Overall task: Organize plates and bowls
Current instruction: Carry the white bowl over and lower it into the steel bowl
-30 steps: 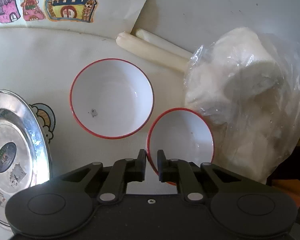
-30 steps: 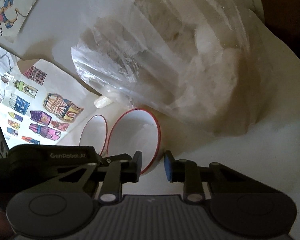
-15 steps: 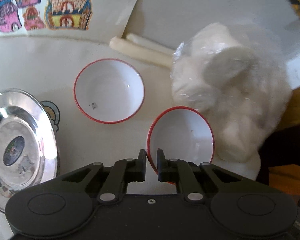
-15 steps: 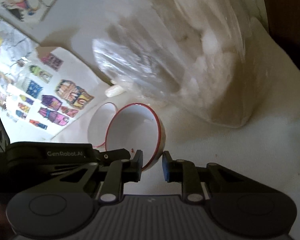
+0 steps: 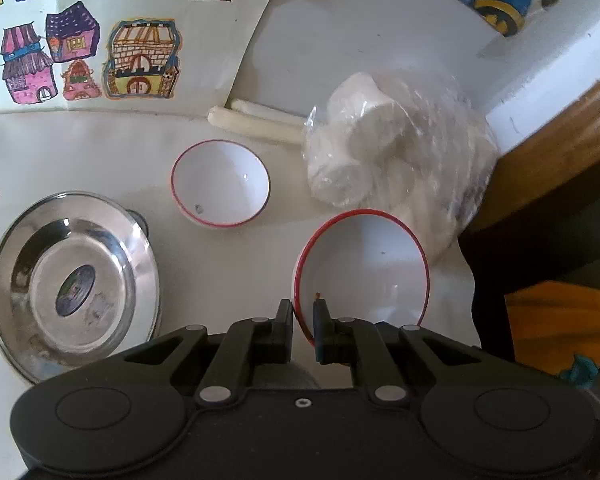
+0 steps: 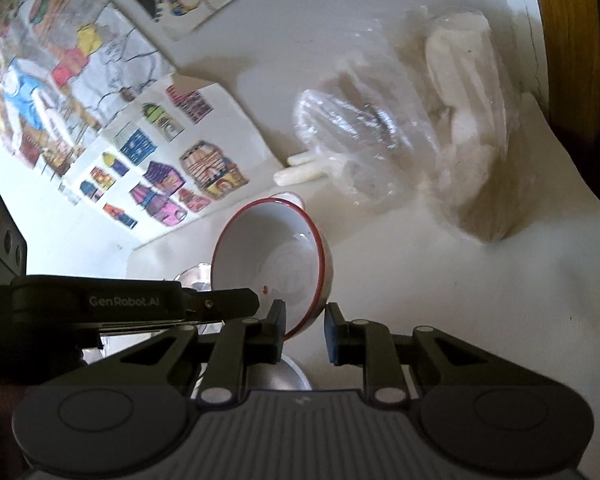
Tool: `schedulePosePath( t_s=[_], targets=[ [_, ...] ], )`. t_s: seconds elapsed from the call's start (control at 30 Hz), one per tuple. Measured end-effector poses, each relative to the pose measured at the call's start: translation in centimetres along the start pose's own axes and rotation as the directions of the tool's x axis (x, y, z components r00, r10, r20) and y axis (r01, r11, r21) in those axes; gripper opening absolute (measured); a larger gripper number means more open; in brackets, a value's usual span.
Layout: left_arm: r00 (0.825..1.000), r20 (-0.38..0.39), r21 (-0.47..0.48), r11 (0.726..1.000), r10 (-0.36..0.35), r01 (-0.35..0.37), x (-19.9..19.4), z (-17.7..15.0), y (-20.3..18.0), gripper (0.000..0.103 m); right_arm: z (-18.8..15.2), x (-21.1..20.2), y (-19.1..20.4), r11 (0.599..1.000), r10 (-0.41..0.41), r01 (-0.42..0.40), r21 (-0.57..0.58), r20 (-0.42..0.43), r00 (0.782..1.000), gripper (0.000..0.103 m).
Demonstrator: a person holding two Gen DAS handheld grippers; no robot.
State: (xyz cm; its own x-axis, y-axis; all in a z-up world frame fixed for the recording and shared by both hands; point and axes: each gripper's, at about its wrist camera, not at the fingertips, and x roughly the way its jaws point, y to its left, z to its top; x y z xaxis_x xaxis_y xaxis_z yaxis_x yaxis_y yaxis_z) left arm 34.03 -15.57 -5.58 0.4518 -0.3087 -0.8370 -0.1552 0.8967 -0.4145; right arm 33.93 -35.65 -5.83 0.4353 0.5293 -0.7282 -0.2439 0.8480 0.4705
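The white table surface carries all items; positions below are given relative to the steel plate, which lies flat at the left of the left wrist view.

Colored drawings of houses lie on a paper sheet well beyond the steel plate, toward the far edge of the table. A clear plastic bag holding white rolls sits far to the right of the steel plate, close to the wooden table edge.

The held red-rimmed bowl is to the right of the steel plate, well apart from it, and appears raised and tilted. The left gripper is closed on the near rim of this bowl: one finger is outside the wall, the other inside, with the rim pinched between them. In the right wrist view the same bowl stands tilted on edge. The right gripper has its jaws narrowly parted, with the lower rim of the bowl between them; the left finger meets the rim, but contact at the right finger cannot be confirmed.

A second red-rimmed bowl rests upright on the table beyond and to the right of the steel plate, near it but not touching. Two pale sticks lie side by side beyond that bowl, their right ends reaching the bag.
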Motion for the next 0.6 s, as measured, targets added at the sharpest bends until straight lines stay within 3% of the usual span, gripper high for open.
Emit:
schedulePosePath(
  t_s=[0.6],
  targets=[
    [0.994, -0.107, -0.005, 1.000, 0.015, -0.016, -1.8, -4.1, 4.0, 0.010, -4.2, 0.1, 3.8, 0.995, -0.005, -0.009, -0.096, -0.144, 0.990, 0.023]
  ],
)
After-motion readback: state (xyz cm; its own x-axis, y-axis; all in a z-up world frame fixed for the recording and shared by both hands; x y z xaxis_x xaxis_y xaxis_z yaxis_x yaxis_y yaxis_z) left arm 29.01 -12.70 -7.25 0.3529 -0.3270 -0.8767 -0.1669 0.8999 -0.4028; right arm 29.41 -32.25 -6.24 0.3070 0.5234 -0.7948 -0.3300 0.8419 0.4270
